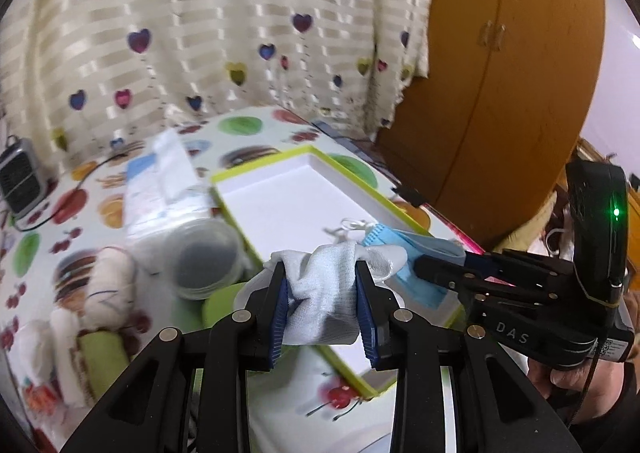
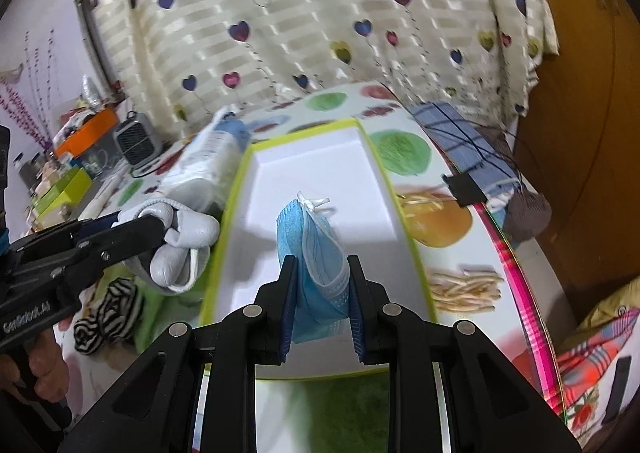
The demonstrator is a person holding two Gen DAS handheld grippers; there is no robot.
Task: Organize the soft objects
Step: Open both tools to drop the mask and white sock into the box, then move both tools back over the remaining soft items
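Observation:
My left gripper [image 1: 322,293] is shut on a white-grey work glove [image 1: 320,293] and holds it above the near left edge of a white tray with a lime rim [image 1: 256,177]. The glove also shows in the right wrist view [image 2: 180,241], left of the tray [image 2: 236,189]. My right gripper [image 2: 320,289] is shut on a folded blue face mask [image 2: 316,257] and holds it over the tray's middle. In the left wrist view the mask [image 1: 400,253] hangs from the right gripper [image 1: 424,269] just right of the glove.
On the fruit-print tablecloth [image 1: 248,125] left of the tray stand a tissue pack [image 1: 160,189], a clear jar [image 1: 204,257] and rolled cloths [image 1: 108,277]. A striped cloth [image 2: 108,317] lies near left. A small heater [image 1: 18,181] stands at the far left, a curtain behind, a wardrobe [image 1: 500,93] at the right.

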